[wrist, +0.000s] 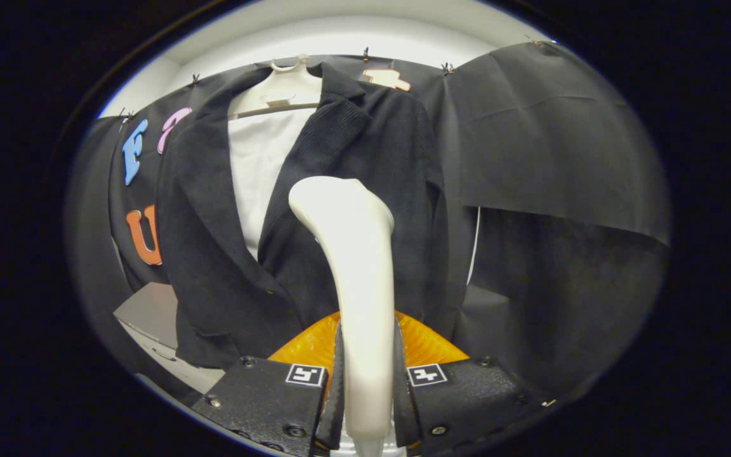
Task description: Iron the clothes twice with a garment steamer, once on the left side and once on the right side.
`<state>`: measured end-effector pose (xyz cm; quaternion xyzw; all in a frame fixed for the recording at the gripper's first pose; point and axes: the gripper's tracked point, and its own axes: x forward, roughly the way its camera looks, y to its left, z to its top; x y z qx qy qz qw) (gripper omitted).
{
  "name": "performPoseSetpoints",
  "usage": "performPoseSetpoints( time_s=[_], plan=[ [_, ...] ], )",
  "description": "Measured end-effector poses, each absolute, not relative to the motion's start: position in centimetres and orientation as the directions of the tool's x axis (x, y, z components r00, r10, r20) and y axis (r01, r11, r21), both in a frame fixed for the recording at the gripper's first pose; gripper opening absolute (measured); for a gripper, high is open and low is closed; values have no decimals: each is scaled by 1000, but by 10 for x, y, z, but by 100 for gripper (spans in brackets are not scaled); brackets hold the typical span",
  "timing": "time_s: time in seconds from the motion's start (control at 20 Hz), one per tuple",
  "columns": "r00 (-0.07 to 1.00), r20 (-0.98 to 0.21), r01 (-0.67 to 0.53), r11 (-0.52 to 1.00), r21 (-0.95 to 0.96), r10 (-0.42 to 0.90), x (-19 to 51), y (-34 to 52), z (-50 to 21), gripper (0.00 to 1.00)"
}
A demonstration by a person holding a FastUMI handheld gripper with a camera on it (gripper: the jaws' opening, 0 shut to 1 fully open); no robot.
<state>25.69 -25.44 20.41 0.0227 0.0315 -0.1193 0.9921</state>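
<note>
A dark corduroy jacket (365, 158) hangs on a white hanger (283, 89) over a white shirt (261, 165), straight ahead of me. My gripper (367, 374) is shut on the handle of a white garment steamer (353, 254), with both fingers pressing its sides. The steamer rises upright between the fingers. Its head is in front of the jacket's right front panel, at mid-chest height; I cannot tell whether it touches the cloth. An orange part (429, 343) of the steamer shows low behind the fingers.
Black cloth (549, 146) covers the booth wall behind and to the right of the jacket. A grey box-like surface (150, 311) sits low to the left of the jacket's hem. A thin white cord (473, 247) hangs just right of the jacket.
</note>
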Motion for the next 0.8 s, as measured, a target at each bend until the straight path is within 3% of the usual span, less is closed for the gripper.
performPoseSetpoints(
  time_s=[0.8],
  plan=[
    [951, -149, 266, 963, -50, -271, 261, -247, 125, 34]
  ],
)
